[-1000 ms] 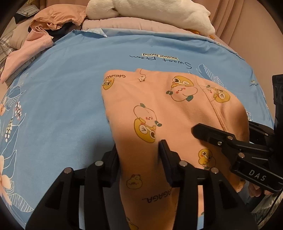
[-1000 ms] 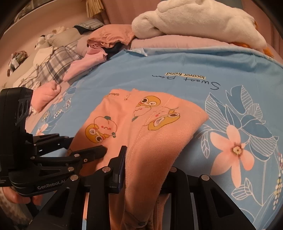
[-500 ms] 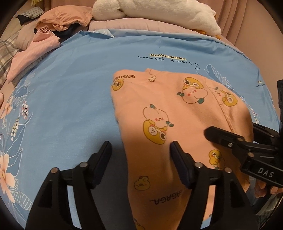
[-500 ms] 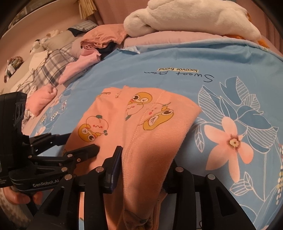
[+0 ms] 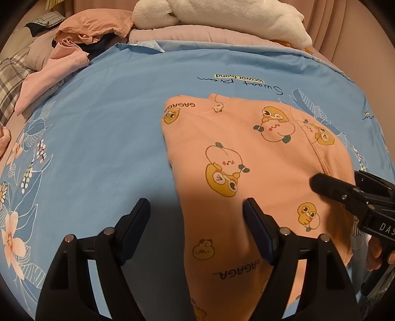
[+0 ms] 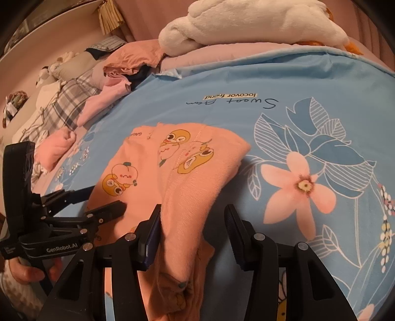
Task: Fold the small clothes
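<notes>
a: where's the peach garment?
b: flat on the blue sheet; clothes pile and white plush lie beyond.
a: grippers?
b: left gripper and right gripper both opening, cloth between, unpinched.

A bed covered by a blue sheet printed with pink flowers and dark handwriting. A peach garment with cartoon ducks lies folded on it. At the far edge sit a pile of pink and peach clothes and a white plush toy.
</notes>
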